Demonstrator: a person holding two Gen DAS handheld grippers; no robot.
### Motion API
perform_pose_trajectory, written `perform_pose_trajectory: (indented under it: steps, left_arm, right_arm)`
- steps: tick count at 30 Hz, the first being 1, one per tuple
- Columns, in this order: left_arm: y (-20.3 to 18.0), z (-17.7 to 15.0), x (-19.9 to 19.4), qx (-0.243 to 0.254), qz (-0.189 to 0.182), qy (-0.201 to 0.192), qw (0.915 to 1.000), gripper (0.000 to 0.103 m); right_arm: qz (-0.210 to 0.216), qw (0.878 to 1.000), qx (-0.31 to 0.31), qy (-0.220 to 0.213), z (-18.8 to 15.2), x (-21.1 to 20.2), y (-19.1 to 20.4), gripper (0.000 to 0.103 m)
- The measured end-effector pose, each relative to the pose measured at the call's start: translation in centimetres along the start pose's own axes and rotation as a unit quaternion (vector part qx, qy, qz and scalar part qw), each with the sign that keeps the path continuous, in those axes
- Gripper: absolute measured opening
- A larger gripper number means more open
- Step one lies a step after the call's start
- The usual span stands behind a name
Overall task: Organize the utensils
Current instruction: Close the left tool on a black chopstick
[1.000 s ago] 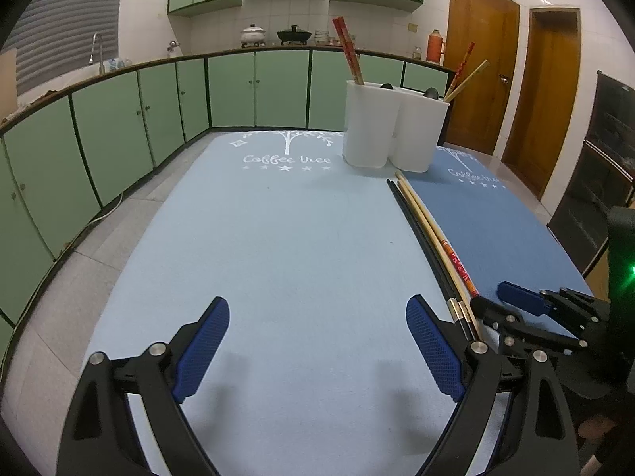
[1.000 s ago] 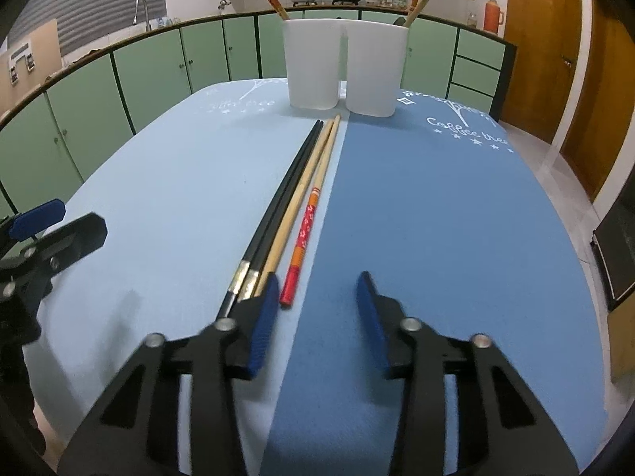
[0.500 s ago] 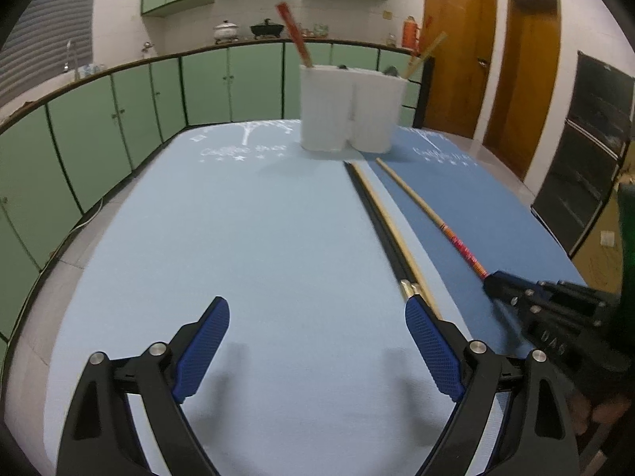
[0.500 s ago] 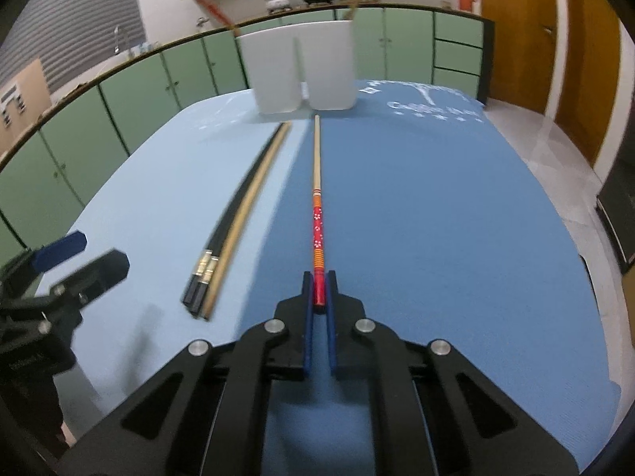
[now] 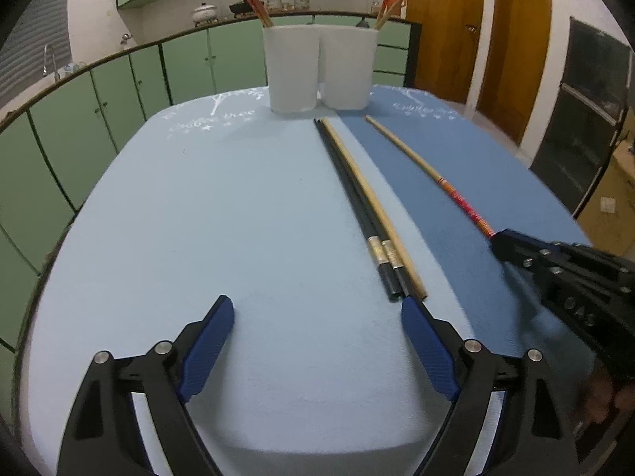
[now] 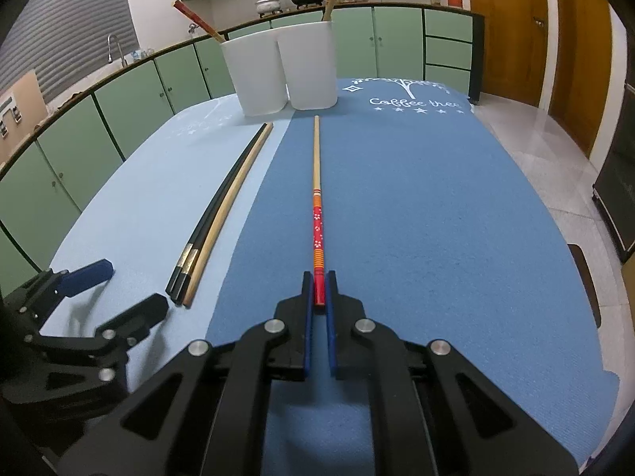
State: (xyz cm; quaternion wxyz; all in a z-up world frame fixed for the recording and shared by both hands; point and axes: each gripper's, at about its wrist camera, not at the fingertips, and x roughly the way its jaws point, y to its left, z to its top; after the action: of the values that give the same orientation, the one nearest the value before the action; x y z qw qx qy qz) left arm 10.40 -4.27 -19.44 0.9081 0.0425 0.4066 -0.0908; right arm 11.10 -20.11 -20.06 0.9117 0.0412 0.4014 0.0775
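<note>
1. I see the table [image 6: 456, 206] filling most of both views, covered by a light blue mat [image 5: 206, 214] and a dark blue mat [image 6: 416, 214] that meet along a seam running up the middle.
2. Green cabinets [image 6: 131, 95] curve along the upper left of the right view, and wooden doors [image 5: 444, 27] stand at the upper right of the left view.
3. My right gripper [image 6: 318, 293] sits at the bottom centre of its view, its jaws closed on the red end of the red chopstick [image 6: 317, 222], which lies straight up the frame on the dark blue mat.
4. My left gripper [image 5: 317, 325] sits at the bottom of its view over the light blue mat, jaws spread wide and gripping nothing; they have just narrowed slightly.
5. Two white cups [image 6: 283, 73] stand touching side by side at the top centre, at the far end of the seam, each with chopsticks sticking out.
6. Two black chopsticks [image 5: 357, 214] and a plain wooden chopstick [image 5: 369, 202] lie together along the seam; in the left view their near ends lie just beyond the right pad [image 5: 426, 345].
</note>
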Motion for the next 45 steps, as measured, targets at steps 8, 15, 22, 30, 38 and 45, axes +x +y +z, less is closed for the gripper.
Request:
perform_pose_trajectory:
  steps: [8,15,22,30,38,45]
  left_arm:
    - [0.3,0.4,0.2,-0.014,0.012,0.001,0.9998,0.081]
    - [2.3,0.4,-0.4,-0.051,0.031,-0.004,0.9982,0.077]
    - [1.6,0.4,-0.1,-0.044,0.018,-0.009,0.9988,0.074]
    - [1.8,0.6,0.2,-0.045,0.009,-0.007,0.9989,0.072]
    - [0.6,1.3,0.6,-0.031,-0.006,-0.013,0.9994,0.036]
    - [-0.3,1.2,0.7,-0.024,-0.028,-0.02,0.9991,0.009]
  right_arm:
    - [-0.002,1.0,-0.002,-0.002,-0.1,0.1,0.1,0.005]
    - [0.009,1.0,-0.002,-0.004,-0.1,0.2,-0.1,0.008]
    - [0.03,0.999,-0.016,-0.011,-0.6,-0.2,0.0,0.02]
    - [0.031,0.999,-0.021,-0.016,-0.7,-0.2,0.0,0.02]
    - [0.012,0.999,-0.03,-0.02,-0.9,-0.2,0.4,0.012]
    - [0.007,0.999,-0.029,-0.016,-0.6,-0.1,0.1,0.005]
